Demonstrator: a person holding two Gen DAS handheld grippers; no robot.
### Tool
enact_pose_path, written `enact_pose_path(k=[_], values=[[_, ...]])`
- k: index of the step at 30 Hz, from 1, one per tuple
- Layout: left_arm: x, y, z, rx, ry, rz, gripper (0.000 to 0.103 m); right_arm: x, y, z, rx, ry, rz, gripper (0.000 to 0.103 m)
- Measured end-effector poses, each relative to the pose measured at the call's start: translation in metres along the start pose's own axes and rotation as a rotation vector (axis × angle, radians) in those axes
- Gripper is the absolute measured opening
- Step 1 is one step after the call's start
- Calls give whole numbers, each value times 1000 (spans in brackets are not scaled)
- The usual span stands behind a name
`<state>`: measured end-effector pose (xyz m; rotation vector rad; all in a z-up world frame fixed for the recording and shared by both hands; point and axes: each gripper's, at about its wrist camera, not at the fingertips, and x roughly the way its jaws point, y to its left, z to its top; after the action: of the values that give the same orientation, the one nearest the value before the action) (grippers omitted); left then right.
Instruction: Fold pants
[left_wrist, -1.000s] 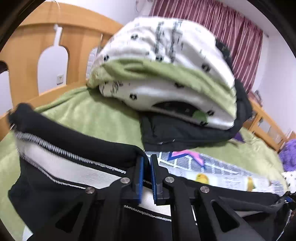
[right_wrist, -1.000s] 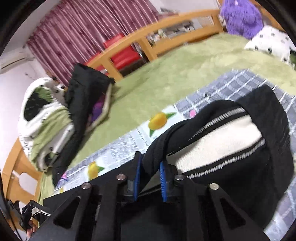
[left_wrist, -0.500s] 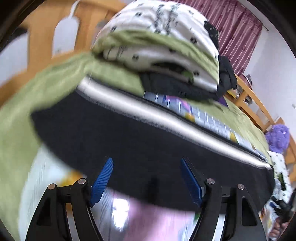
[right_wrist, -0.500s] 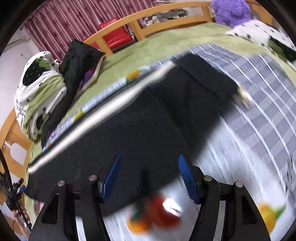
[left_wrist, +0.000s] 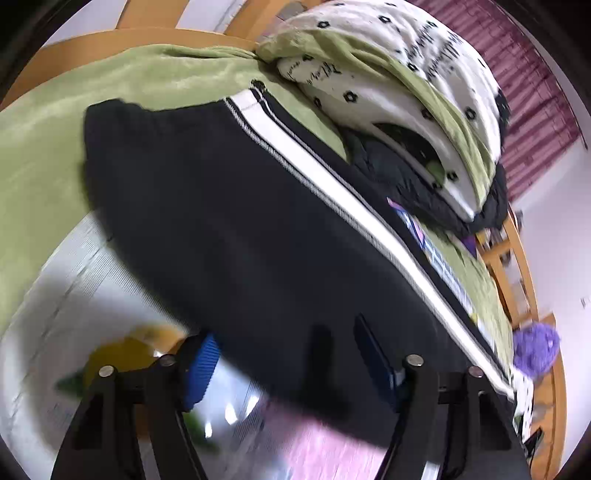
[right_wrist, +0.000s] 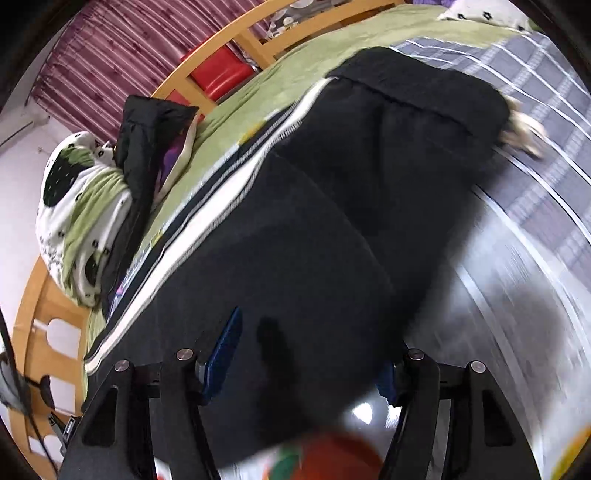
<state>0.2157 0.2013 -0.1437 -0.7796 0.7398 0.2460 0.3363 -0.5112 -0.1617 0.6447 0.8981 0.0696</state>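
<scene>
The black pants (left_wrist: 236, 229) with a white side stripe (left_wrist: 332, 192) lie flat on the bed, folded lengthwise. My left gripper (left_wrist: 291, 365) is open and empty, its blue pads just above the near edge of the pants. In the right wrist view the same pants (right_wrist: 332, 221) stretch away, waistband (right_wrist: 424, 96) at the far end, stripe (right_wrist: 221, 206) along the left side. My right gripper (right_wrist: 306, 362) is open and empty over the near part of the pants.
A grey checked sheet with fruit prints (right_wrist: 535, 206) covers the green blanket (left_wrist: 44, 122). A pile of white and green bedding (left_wrist: 388, 85) and a black jacket (right_wrist: 147, 125) lie beyond the pants. A wooden bed frame (right_wrist: 229, 40) runs behind.
Both grippers have let go of the pants, opened wide and drawn back toward the near side. The pants now lie flat on the bed.
</scene>
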Motion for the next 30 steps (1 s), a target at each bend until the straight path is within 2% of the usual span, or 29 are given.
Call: enact_pose_path(k=[1, 2, 3, 4, 6, 8, 10, 14, 18, 20, 22, 24, 26, 27, 28, 30], values=[[4, -2, 2, -6, -11, 5, 55, 5, 2, 5, 12, -12, 6, 63], [10, -6, 4, -5, -20, 25, 41, 10, 2, 9, 31, -27, -4, 50], [16, -12, 8, 10, -26, 55, 19, 15, 2, 13, 44, -30, -29, 36], [19, -16, 11, 27, -32, 79, 16, 19, -1, 15, 60, -24, -25, 20], [12, -24, 14, 45, -43, 84, 11, 13, -7, 17, 108, -19, -4, 16], [-11, -29, 14, 54, -55, 55, 11, -19, -8, 15, 139, -53, 59, 14], [-36, -32, 8, 78, -38, 11, 11, -49, -5, 11, 124, -71, 75, 13], [-88, -37, -29, 170, 4, 4, 11, -117, -7, -13, 18, -81, 7, 13], [-119, -24, -77, 228, 77, 1, 11, -169, -45, -43, -30, -34, -58, 13], [-126, -16, -101, 271, 105, 20, 11, -182, -73, -63, -34, -13, -89, 13], [-126, -12, -119, 318, 117, 69, 13, -181, -92, -80, -39, 0, -131, 15], [-123, -7, -129, 343, 136, 121, 21, -168, -110, -96, -27, 27, -176, 23], [-125, -3, -131, 320, 151, 156, 29, -165, -112, -106, -57, 8, -182, 26], [-130, -3, -130, 305, 158, 160, 31, -170, -110, -109, -73, 15, -199, 27], [-137, -4, -129, 299, 162, 160, 33, -175, -107, -109, -88, 29, -217, 33], [-152, -9, -128, 311, 147, 153, 43, -194, -104, -110, -130, 11, -217, 34]])
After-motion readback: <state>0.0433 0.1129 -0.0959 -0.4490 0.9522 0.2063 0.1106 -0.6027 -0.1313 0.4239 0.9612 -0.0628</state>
